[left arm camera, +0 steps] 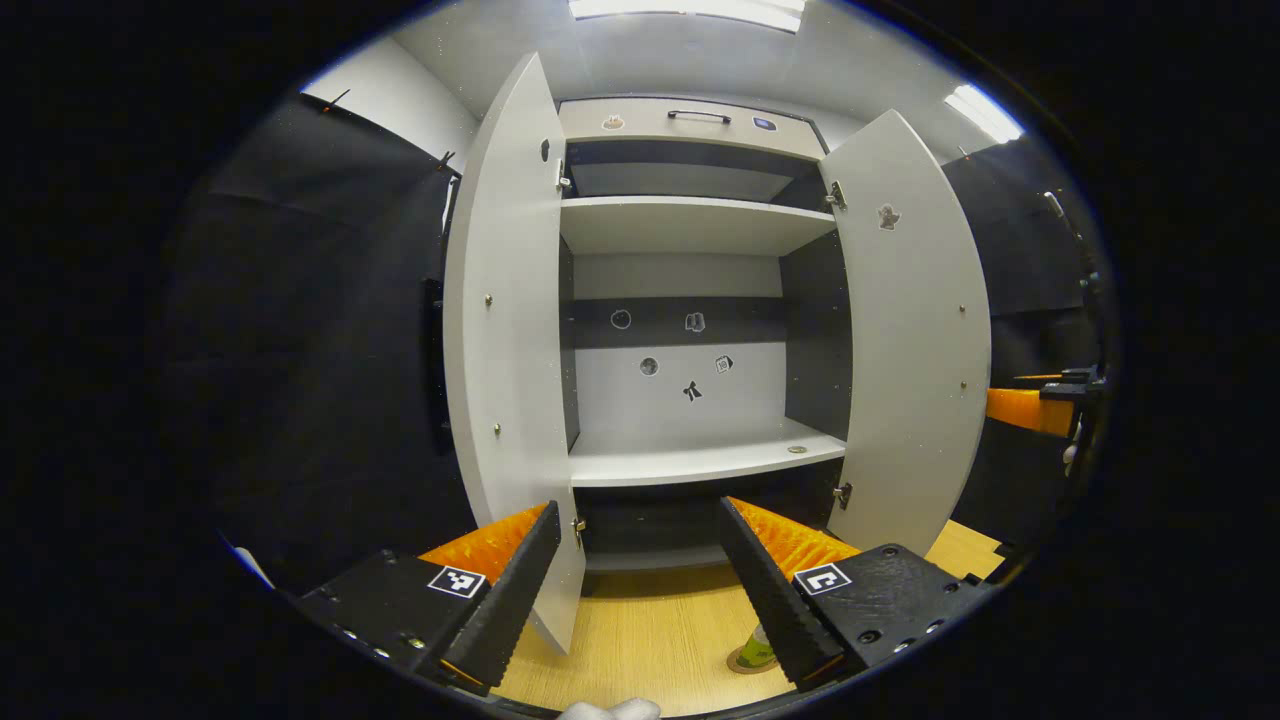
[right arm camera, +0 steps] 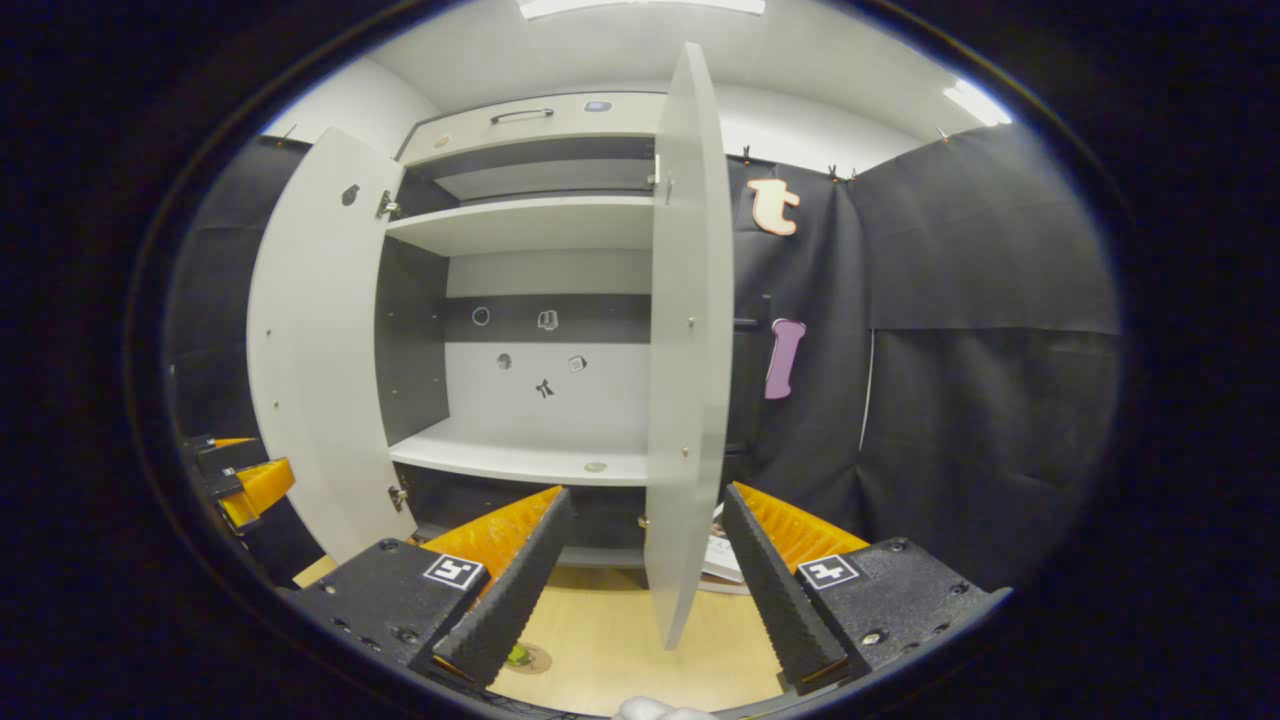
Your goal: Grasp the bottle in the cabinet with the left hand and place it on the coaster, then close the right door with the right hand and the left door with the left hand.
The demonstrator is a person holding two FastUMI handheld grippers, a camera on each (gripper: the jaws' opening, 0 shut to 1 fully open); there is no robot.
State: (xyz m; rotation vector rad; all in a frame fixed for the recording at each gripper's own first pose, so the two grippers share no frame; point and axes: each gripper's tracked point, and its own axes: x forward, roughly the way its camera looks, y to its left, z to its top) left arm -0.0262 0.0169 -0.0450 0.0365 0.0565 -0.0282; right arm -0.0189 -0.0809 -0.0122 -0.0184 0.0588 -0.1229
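Observation:
The white cabinet [left arm camera: 690, 225] stands with both doors swung wide and bare shelves. In the left gripper view my left gripper [left arm camera: 637, 508] is open, and the left door [left arm camera: 515, 350] has its lower edge hanging between the fingers. The green bottle [left arm camera: 757, 648] stands on a round coaster [left arm camera: 745, 664] on the wooden tabletop, half hidden by one finger. In the right gripper view my right gripper [right arm camera: 647, 494] is open, with the right door [right arm camera: 690, 350] edge-on between its fingers. The bottle [right arm camera: 518, 655] on its coaster peeks out by the left finger.
The right door [left arm camera: 915, 330] and the other gripper [left arm camera: 1040, 408] show at the right of the left gripper view. The left door [right arm camera: 320, 340] and the other gripper [right arm camera: 240, 482] appear at far left. A paper item [right arm camera: 722, 556] lies behind the right door.

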